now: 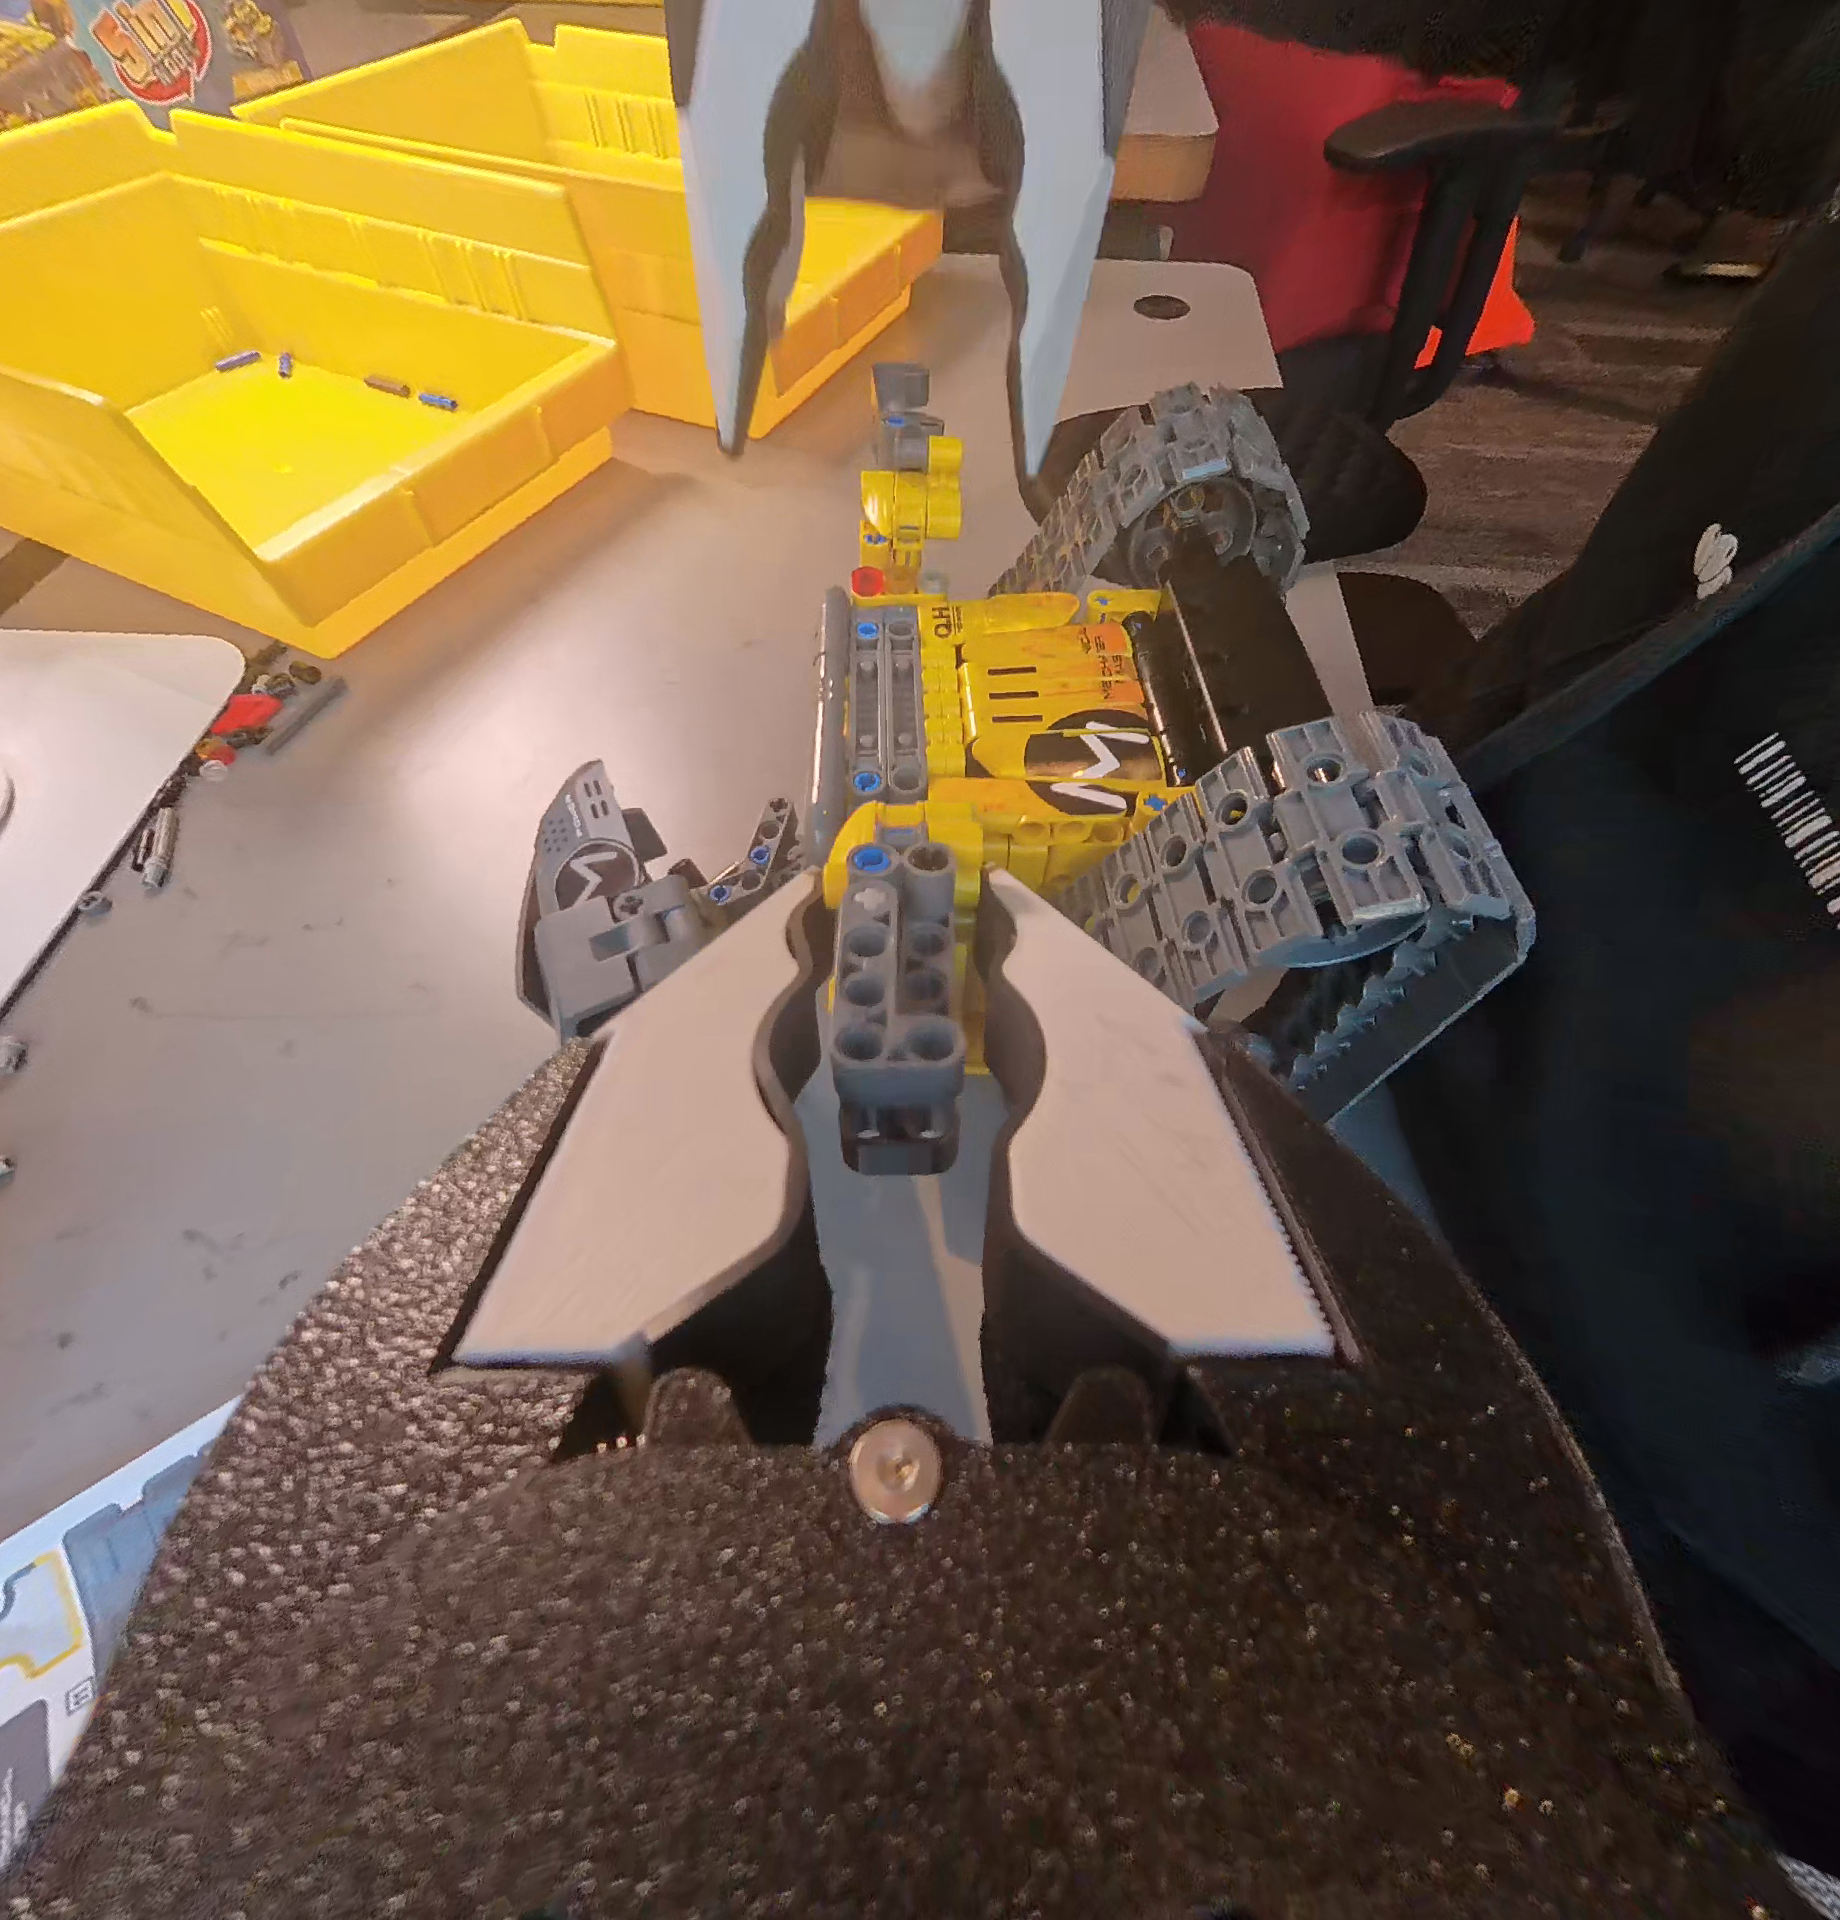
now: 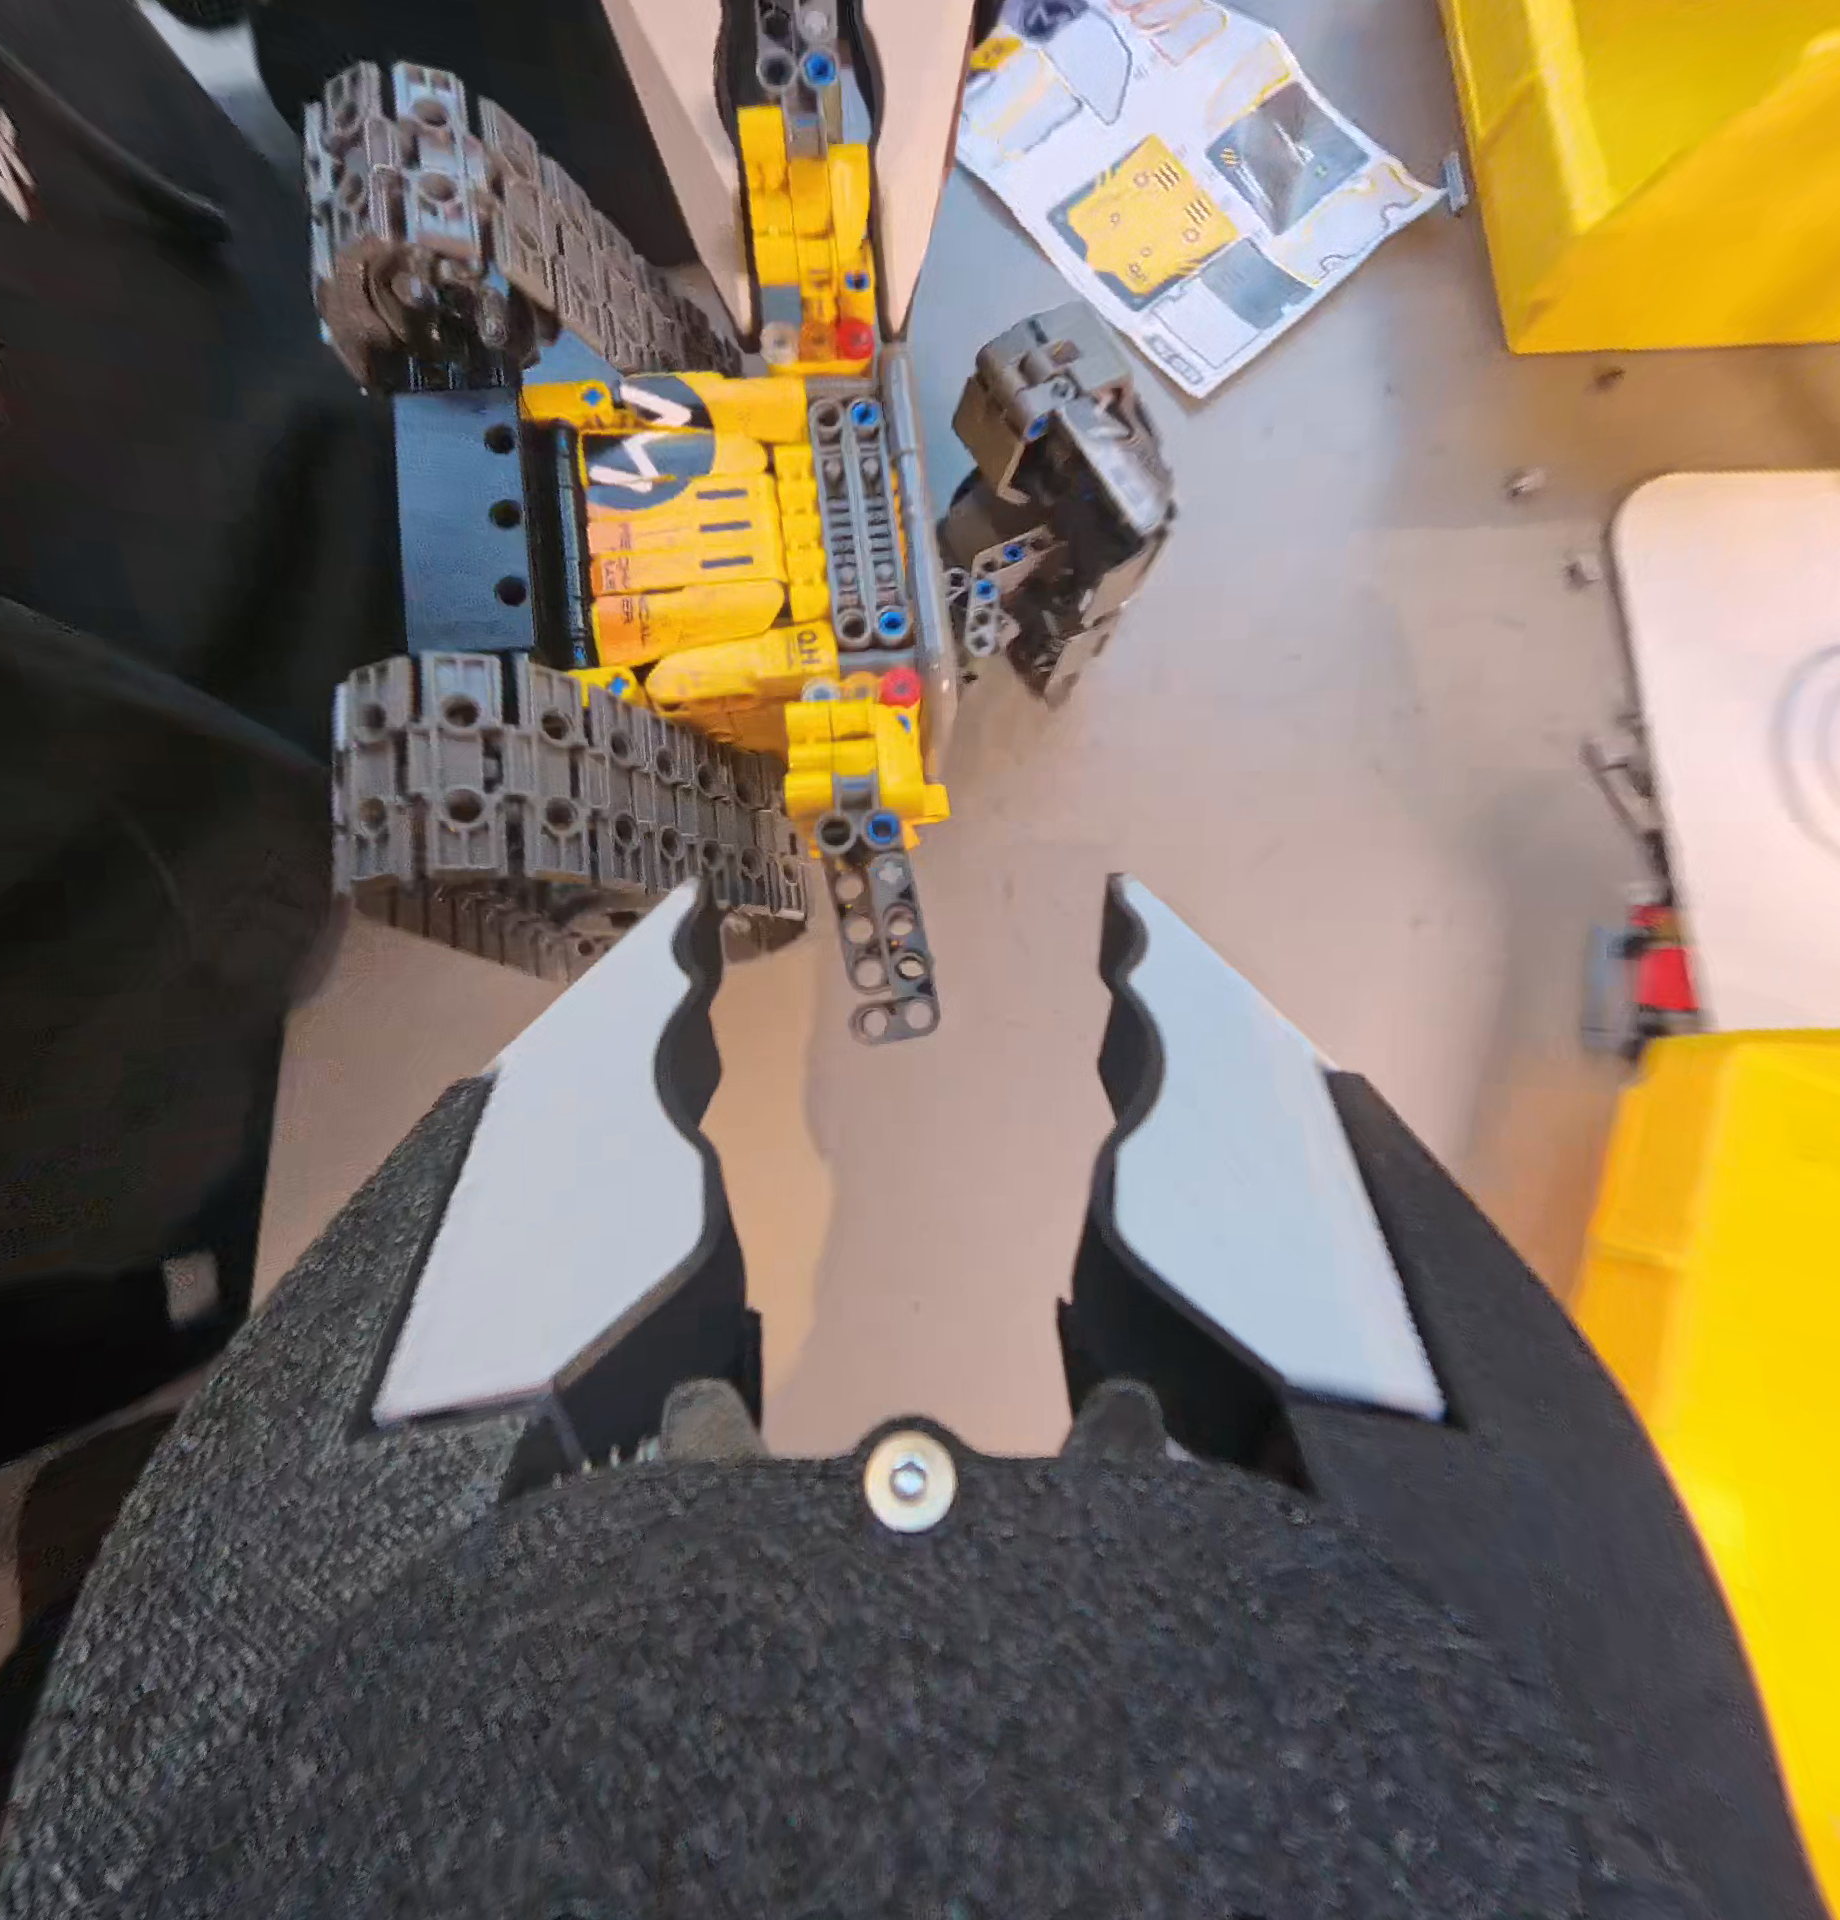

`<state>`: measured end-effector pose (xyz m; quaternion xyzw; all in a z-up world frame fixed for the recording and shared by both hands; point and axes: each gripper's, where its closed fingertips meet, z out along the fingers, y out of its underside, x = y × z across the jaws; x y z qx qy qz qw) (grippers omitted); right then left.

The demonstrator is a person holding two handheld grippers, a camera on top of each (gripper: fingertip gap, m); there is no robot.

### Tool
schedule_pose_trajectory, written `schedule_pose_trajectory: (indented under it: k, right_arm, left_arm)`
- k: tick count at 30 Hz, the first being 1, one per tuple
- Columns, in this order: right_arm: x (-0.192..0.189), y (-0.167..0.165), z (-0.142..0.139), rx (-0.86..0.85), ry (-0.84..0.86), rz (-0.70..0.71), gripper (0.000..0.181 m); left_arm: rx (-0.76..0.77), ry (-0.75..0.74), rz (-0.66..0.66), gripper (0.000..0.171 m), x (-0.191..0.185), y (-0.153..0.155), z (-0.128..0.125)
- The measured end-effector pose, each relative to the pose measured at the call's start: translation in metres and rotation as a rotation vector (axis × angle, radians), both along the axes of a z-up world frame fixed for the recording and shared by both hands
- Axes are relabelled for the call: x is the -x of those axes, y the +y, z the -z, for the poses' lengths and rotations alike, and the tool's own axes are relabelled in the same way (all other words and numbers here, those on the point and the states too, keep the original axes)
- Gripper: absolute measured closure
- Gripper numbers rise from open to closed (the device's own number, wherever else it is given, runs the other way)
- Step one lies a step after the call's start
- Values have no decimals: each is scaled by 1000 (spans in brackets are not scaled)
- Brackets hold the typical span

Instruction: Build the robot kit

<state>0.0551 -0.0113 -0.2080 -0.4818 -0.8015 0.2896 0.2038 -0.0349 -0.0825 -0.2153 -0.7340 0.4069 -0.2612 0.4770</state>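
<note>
A grey counter [image 1: 303, 1039] carries yellow bins [image 1: 272, 457], loose small parts and a yellow-and-grey brick-built tracked vehicle [image 1: 1009, 717] at its edge. The left gripper [image 1: 900, 904] pinches the grey perforated beam [image 1: 895, 987] at the model's near end, seemingly firmly. The right gripper [image 2: 905, 894] stands spread and empty, just short of the other beam [image 2: 890, 956]. The model looks rigid and light but snap-jointed; its framing beams are safer holds than the loose-linked treads [image 1: 1300, 862].
</note>
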Motion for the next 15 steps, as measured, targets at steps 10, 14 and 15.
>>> schedule_pose_trajectory:
  k: [10, 14, 15]
  right_arm:
    - [26, 14, 4, -12, 292, 45, 158]
    - [29, 41, -32, -424, 494, 114, 157]
    - [27, 40, -30, -544, 517, 99, 156]
  left_arm:
    - [-137, 214, -62, 146, 15, 56, -17]
    - [-473, 405, -157, 145, 28, 87, -42]
    - [-544, 447, -166, 144, 27, 87, -42]
